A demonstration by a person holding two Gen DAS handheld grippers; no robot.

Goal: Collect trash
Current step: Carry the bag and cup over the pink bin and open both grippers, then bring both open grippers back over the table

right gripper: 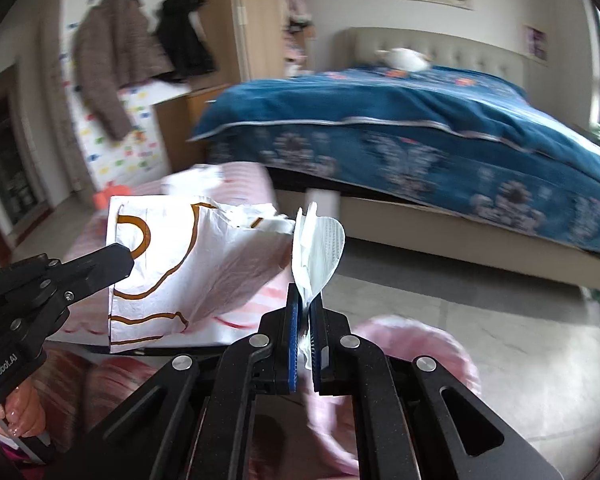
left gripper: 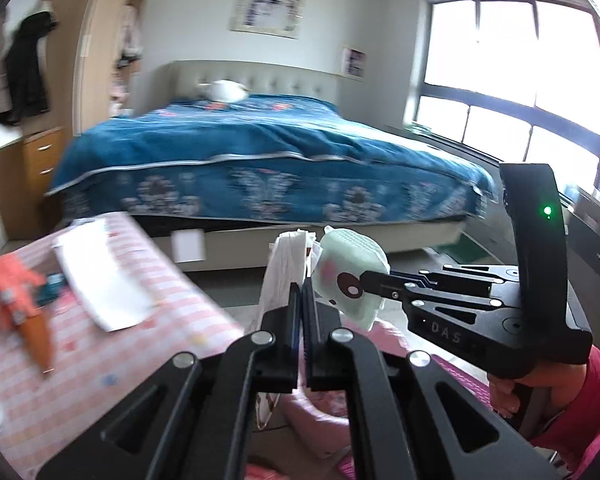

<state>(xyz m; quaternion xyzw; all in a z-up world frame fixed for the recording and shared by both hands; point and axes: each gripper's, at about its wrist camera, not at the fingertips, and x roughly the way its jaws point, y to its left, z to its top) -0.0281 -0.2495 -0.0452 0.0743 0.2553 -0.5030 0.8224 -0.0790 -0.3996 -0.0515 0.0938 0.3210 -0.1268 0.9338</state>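
Note:
In the left wrist view my left gripper (left gripper: 302, 292) is shut on the bunched top edge of a white plastic bag (left gripper: 280, 264), which hangs down in front of it. Just right of it, my right gripper (left gripper: 366, 280) is shut on a pale green wrapper (left gripper: 348, 272) with pink and dark red marks, held close beside the bag's mouth. The right wrist view shows the right gripper (right gripper: 306, 304) pinching that wrapper (right gripper: 320, 248), white on this side. To its left the bag (right gripper: 172, 272), white with brown lines, hangs from the left gripper (right gripper: 122, 266).
A low table with a pink checked cloth (left gripper: 112, 360) at the left carries an orange packet (left gripper: 24, 300) and a white paper (left gripper: 104, 276). A bed with a blue cover (left gripper: 260, 152) fills the background. A pink cushion (right gripper: 420, 344) lies below the grippers.

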